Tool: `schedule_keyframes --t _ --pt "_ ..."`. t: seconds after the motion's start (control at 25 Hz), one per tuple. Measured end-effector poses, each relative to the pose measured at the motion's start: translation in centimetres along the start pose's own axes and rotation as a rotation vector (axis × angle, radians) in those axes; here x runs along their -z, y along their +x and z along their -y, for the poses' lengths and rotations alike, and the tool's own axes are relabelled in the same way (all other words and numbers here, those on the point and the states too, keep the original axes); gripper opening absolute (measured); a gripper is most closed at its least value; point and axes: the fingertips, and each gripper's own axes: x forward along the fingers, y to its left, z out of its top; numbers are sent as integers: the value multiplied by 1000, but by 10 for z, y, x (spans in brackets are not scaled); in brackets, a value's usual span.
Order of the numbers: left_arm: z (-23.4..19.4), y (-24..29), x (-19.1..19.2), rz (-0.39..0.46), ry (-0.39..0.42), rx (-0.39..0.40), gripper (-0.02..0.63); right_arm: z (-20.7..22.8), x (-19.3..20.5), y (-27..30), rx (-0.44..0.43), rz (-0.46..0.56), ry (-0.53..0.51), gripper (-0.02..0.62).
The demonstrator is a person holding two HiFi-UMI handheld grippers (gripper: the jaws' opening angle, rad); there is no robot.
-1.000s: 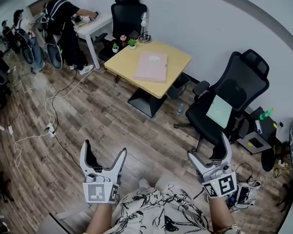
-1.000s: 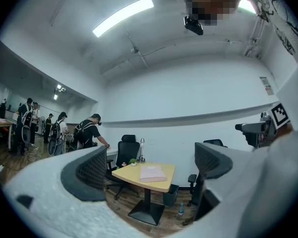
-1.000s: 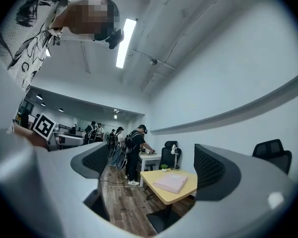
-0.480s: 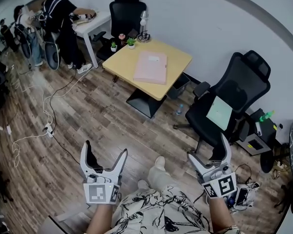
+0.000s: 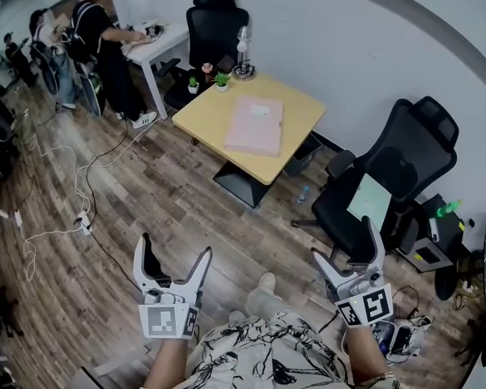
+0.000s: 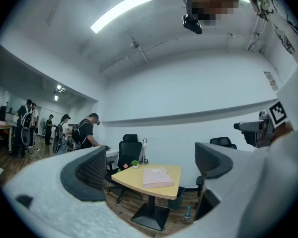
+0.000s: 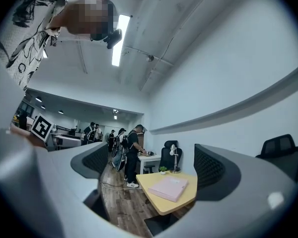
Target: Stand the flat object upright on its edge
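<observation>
The pink folder [image 5: 255, 125] lies flat on the yellow table [image 5: 206, 108], well apart from me across the wood floor [image 5: 170, 193]. My left gripper [image 5: 174, 245] has its jaws spread wide around nothing, and so does my right gripper [image 5: 346, 241]. I hold both low near my body.

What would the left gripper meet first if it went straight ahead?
Open air for a long way. The left gripper points at the yellow table, so it would probably meet its near edge or the pink folder; depth is unclear.
</observation>
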Motion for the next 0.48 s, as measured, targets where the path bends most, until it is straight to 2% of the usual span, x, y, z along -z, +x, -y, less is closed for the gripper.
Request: schedule_keyframes --t 0.48 --pt "0 83 -3 1 12 -15 545 60 9 64 -17 0 1 535"
